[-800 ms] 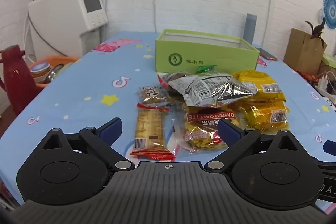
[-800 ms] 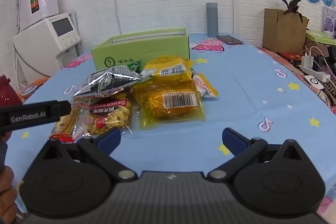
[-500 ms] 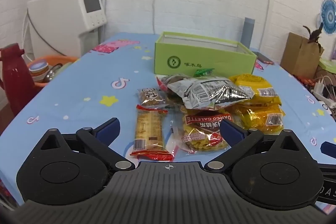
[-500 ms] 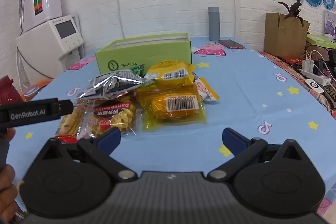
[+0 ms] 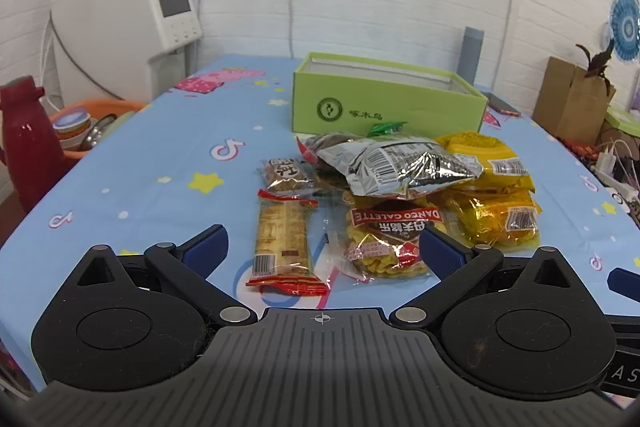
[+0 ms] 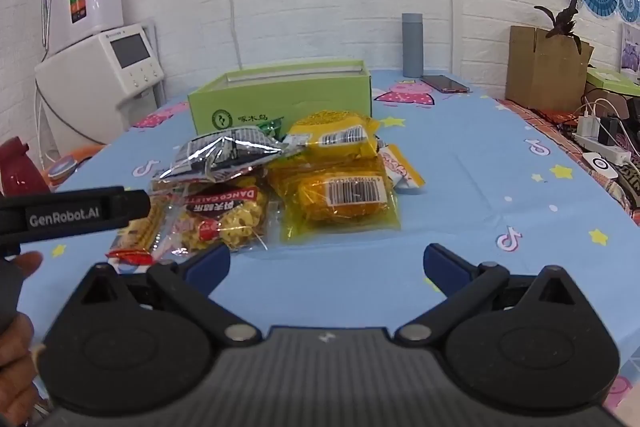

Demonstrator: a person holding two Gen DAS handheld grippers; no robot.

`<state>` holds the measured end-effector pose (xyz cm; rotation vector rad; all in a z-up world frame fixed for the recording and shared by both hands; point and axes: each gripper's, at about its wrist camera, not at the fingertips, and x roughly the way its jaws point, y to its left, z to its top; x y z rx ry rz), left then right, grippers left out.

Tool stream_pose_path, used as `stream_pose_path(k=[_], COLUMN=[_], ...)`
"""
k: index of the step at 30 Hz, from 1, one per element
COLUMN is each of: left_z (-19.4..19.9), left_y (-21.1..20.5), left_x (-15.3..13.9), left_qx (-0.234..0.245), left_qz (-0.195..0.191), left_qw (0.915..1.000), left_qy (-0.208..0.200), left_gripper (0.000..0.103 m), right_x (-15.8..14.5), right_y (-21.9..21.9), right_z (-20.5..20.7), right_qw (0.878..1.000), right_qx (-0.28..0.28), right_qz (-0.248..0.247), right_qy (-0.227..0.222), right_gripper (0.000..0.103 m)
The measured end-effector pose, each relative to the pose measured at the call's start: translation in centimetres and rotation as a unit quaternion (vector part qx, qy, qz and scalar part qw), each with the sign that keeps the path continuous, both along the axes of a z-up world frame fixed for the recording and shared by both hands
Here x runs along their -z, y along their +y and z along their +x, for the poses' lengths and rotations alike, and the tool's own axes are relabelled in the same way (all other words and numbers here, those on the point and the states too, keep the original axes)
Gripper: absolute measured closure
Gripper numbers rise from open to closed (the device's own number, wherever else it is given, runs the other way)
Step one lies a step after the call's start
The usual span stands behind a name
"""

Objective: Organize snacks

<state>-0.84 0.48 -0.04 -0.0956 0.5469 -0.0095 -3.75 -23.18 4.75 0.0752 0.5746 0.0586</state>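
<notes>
DANCO GALETTE packet (image 5: 394,239), GenRobot.AI gripper (image 6: 72,213)

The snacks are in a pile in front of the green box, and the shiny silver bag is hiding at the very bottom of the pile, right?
Not quite. The snacks do lie piled in front of the green box, but the shiny silver bag sits on top of the pile, not at the bottom. It rests over the red-labelled biscuit packet and leans on the yellow packets. The left wrist view shows this.
</notes>
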Motion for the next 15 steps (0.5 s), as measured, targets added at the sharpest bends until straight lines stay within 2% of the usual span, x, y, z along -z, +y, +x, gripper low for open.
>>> stream_pose_path(k=[2,3,15], left_z=[0.0,0.1,0.3], left_y=[0.1,0.1,-0.6], left_x=[0.0,0.0,0.0], left_qx=[-0.002,-0.002,0.017], left_qz=[-0.001,-0.002,-0.016], left_qw=[1.0000,1.0000,0.9996], left_qy=[0.002,0.003,0.015], left_gripper=[0.008,0.008,0.008], right_x=[0.0,0.2,0.3], right_y=[-0.2,-0.5,-1.2], right_z=[0.0,0.0,0.0], right_qw=[1.000,1.000,1.000], right_qx=[0.004,0.010,0.016], right_qz=[0.000,-0.007,-0.008], right_qy=[0.001,0.018,0.023], right_gripper=[0.000,0.000,0.000])
